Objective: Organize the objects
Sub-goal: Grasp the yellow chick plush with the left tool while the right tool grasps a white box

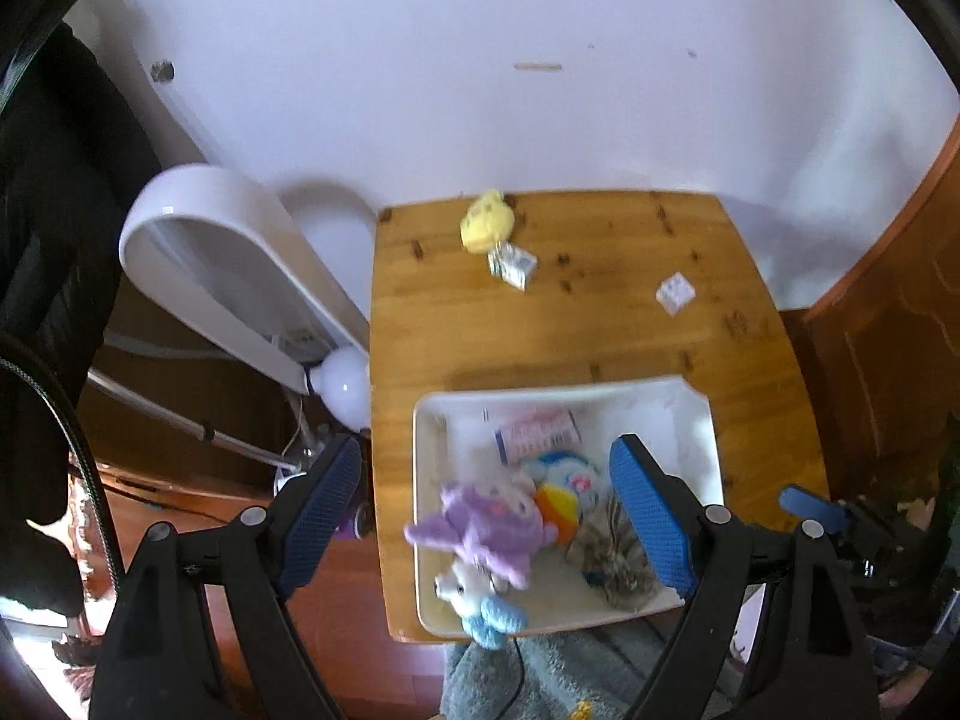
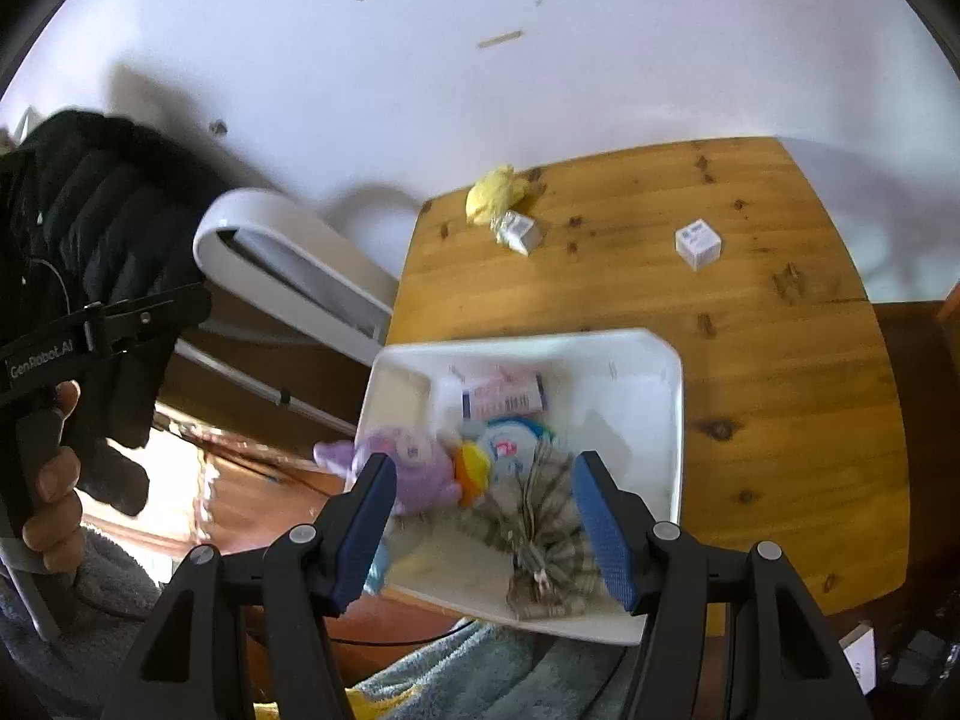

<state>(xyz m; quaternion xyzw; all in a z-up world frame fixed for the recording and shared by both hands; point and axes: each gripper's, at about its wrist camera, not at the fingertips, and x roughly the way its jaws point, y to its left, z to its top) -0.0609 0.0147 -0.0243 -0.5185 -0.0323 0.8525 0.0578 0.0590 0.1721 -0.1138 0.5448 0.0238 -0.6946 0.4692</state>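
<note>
Beneath my two grippers, one wooden table (image 1: pixel 630 330) carries one white bin (image 1: pixel 696 420), two small white boxes (image 1: pixel 675 293) and one yellow plush (image 1: pixel 487 221). Inside the bin I count one purple plush (image 1: pixel 486 525), one white plush (image 1: pixel 465 591), one striped cloth (image 2: pixel 540 516), one pink packet (image 2: pixel 504 396).

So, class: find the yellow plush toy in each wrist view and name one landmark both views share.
Left wrist: yellow plush toy at the table's far edge, upper centre, above a small carton.
Right wrist: yellow plush toy at the table's far left corner, upper centre.
Shared landmark: white tray.
</note>
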